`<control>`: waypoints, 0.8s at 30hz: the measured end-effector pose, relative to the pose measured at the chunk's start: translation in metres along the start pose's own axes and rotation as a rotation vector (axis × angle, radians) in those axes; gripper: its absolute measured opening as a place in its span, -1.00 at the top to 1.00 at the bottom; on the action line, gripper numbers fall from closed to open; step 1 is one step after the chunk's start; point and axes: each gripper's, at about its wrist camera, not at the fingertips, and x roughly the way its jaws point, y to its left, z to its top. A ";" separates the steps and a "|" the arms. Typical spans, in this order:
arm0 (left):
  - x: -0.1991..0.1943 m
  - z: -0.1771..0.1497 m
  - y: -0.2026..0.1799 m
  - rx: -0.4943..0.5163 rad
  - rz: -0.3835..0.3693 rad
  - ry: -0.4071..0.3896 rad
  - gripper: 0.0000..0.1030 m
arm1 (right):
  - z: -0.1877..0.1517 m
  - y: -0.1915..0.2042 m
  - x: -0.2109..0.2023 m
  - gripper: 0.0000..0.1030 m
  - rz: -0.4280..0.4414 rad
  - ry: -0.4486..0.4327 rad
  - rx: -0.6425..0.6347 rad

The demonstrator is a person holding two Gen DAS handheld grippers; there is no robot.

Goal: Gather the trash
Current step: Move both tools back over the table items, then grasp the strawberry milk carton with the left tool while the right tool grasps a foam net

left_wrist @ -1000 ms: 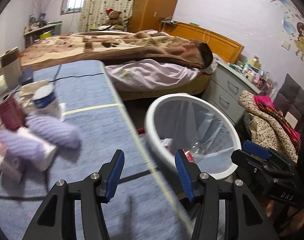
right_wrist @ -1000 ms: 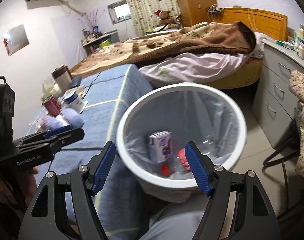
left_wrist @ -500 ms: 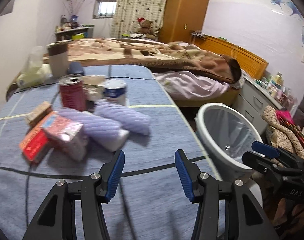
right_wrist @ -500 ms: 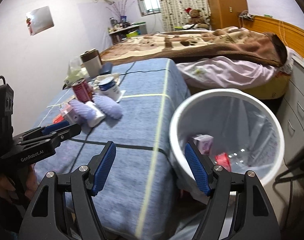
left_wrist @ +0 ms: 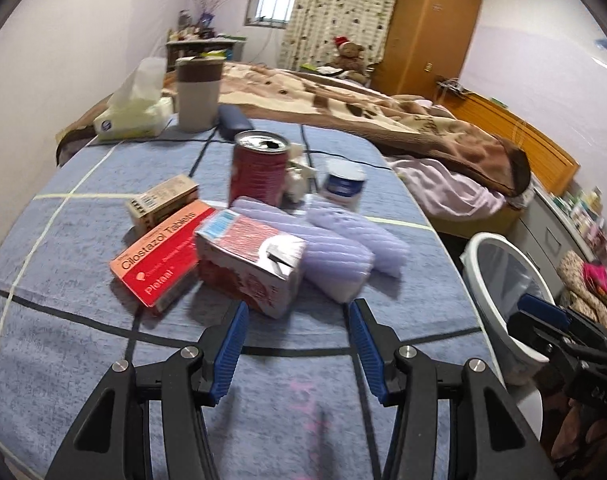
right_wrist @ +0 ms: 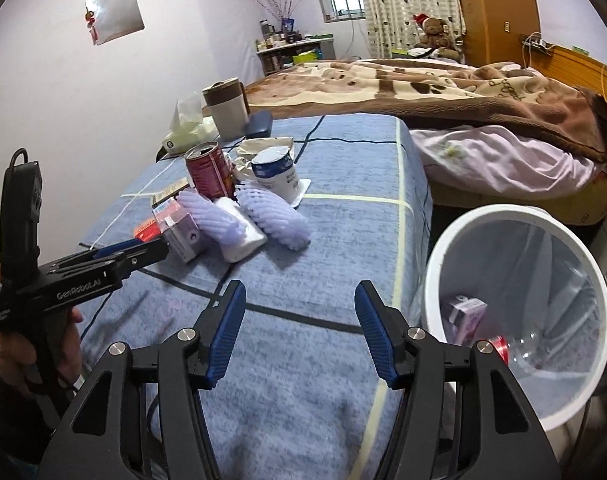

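Both pairs of jaws stand wide apart and hold nothing. The left gripper (left_wrist: 297,336) hovers low over a blue towel-covered table (left_wrist: 63,216), its blue-padded fingers pointing at a small juice carton (left_wrist: 251,264) lying on its side just ahead. The carton is red and white, with a silver folded top end facing the gripper. Touching its left side lies a flat orange medicine box (left_wrist: 159,256) printed "Cilostazol Tablets", and behind that a small tan box (left_wrist: 163,202). To the carton's right lie two pale lavender ribbed bundles (left_wrist: 343,248), side by side. Behind them stands an opened red drink can (left_wrist: 259,170), upright, and to its right a white and blue cup (left_wrist: 343,188). At the table's far end are a tissue pack (left_wrist: 131,114) and a grey mug with a brown band (left_wrist: 197,94).

The right gripper (right_wrist: 299,328) hangs above the table's near edge, beside a white waste bin (right_wrist: 463,232) lined with a clear bag. Inside the bin lie a pink carton (right_wrist: 467,314), something red and a clear plastic bottle (right_wrist: 539,344). Beyond the table is a bed with a brown blanket (right_wrist: 443,84).
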 end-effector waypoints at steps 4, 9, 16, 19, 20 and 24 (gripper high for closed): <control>0.010 0.007 0.009 -0.035 0.024 -0.008 -0.26 | 0.005 0.002 0.007 -0.14 0.000 0.008 -0.005; 0.033 0.012 0.014 -0.053 0.044 0.023 -0.26 | 0.009 0.001 0.017 -0.13 0.003 0.024 -0.002; 0.034 0.013 0.035 -0.074 0.100 0.014 -0.26 | 0.015 0.009 0.028 -0.13 0.025 0.037 -0.017; 0.022 0.008 0.049 -0.083 0.135 0.004 -0.26 | 0.016 0.015 0.033 -0.14 0.043 0.043 -0.033; 0.019 0.007 0.055 -0.090 0.142 0.004 -0.26 | 0.017 0.017 0.034 -0.13 0.050 0.044 -0.038; 0.006 0.002 0.072 -0.131 0.168 -0.001 -0.26 | 0.019 0.027 0.039 -0.13 0.076 0.052 -0.061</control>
